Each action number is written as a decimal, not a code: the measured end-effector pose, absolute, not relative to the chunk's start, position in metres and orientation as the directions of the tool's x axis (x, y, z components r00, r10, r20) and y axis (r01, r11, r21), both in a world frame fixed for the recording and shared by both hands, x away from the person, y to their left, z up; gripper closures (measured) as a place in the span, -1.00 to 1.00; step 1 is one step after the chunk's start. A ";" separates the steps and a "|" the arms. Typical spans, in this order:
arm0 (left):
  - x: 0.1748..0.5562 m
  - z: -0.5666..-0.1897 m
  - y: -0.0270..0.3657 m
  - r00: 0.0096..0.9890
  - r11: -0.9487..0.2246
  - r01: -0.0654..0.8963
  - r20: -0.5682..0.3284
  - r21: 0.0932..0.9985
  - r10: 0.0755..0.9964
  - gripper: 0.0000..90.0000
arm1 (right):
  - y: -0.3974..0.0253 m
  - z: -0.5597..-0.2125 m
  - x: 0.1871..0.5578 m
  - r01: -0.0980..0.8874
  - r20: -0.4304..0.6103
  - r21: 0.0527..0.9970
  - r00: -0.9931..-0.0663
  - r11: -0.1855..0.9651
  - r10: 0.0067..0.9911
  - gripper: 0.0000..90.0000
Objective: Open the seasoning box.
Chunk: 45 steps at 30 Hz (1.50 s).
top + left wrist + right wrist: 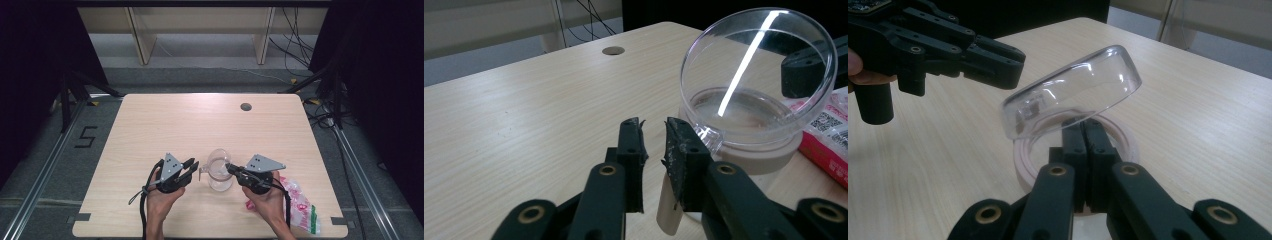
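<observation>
A clear domed lid (1073, 95) is tilted up off a beige ring base (1023, 155) near the table's front middle. My right gripper (1083, 125) is shut on the lid's near rim and holds it raised. In the high view the lid (218, 159) stands between my right gripper (231, 168) and my left gripper (192, 167). In the left gripper view the lid (759, 60) leans over the base (749, 155). My left gripper (654, 135) is open by a narrow gap just left of the base, above a beige tab (669, 215) that sticks out from it. Nothing is between its jaws.
A clear plastic bag with pink and red print (301, 200) lies at the front right, under the person's right wrist; its edge (829, 140) lies just behind the base. A grey cable hole (245, 106) sits at the table's far side. The light wood table (165, 125) is bare elsewhere.
</observation>
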<state>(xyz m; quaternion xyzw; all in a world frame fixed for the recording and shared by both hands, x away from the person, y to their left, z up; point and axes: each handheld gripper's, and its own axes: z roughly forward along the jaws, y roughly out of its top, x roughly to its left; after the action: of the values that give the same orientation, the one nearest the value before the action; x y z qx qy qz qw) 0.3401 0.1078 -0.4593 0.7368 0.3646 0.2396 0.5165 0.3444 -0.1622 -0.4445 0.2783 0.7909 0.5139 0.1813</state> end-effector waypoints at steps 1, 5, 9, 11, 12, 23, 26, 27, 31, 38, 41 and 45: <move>0.340 -0.459 0.109 0.624 -0.211 0.286 -0.014 0.935 0.782 0.56 | -0.161 -0.445 0.343 0.257 0.010 0.921 -0.767 0.294 0.641 1.00; 0.336 -0.462 0.114 0.612 -0.253 0.313 0.009 0.916 0.791 0.39 | -0.157 -0.440 0.341 0.257 0.009 0.915 -0.785 0.311 0.620 1.00; 0.328 -0.464 0.123 0.598 -0.258 0.316 0.019 0.913 0.801 0.32 | -0.152 -0.435 0.340 0.237 -0.002 0.919 -0.796 0.315 0.605 1.00; 0.325 -0.466 0.129 0.583 -0.243 0.316 0.014 0.917 0.812 0.28 | -0.150 -0.432 0.338 0.239 0.002 0.920 -0.796 0.311 0.605 1.00; 0.325 -0.466 0.129 0.583 -0.243 0.316 0.014 0.917 0.812 0.26 | -0.150 -0.432 0.338 0.239 0.002 0.920 -0.796 0.311 0.605 1.00; 0.309 -0.478 0.131 0.593 -0.232 0.327 -0.008 0.916 0.805 -0.06 | -0.129 -0.425 0.337 0.223 0.011 0.926 -0.824 0.306 0.567 1.00; 0.305 -0.478 0.130 0.596 -0.217 0.331 -0.025 0.918 0.803 -0.14 | -0.126 -0.424 0.337 0.198 -0.013 0.932 -0.820 0.304 0.573 0.99; 0.304 -0.478 0.130 0.588 -0.219 0.334 -0.021 0.917 0.809 -0.16 | -0.125 -0.423 0.337 0.196 -0.013 0.930 -0.827 0.310 0.562 0.99; 0.301 -0.480 0.133 0.593 -0.232 0.330 -0.010 0.915 0.805 -0.24 | -0.119 -0.422 0.337 0.198 -0.011 0.928 -0.832 0.315 0.555 0.99; 0.296 -0.484 0.137 0.574 -0.211 0.351 -0.032 0.912 0.818 -0.30 | -0.114 -0.422 0.336 0.186 -0.009 0.933 -0.845 0.309 0.535 0.97; 0.294 -0.485 0.139 0.578 -0.220 0.347 -0.022 0.912 0.816 -0.30 | -0.123 -0.421 0.331 0.218 0.019 0.932 -0.828 0.289 0.561 0.95; 0.292 -0.489 0.138 0.571 -0.200 0.364 -0.048 0.910 0.819 -0.30 | -0.143 -0.426 0.323 0.251 0.043 0.926 -0.811 0.281 0.583 0.95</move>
<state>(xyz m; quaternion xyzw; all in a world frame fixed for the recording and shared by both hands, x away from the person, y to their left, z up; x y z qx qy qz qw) 0.2917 0.1380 -0.4893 0.7388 0.4003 0.2326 0.4897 0.3230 -0.1428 -0.4257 0.2654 0.7852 0.5378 0.1543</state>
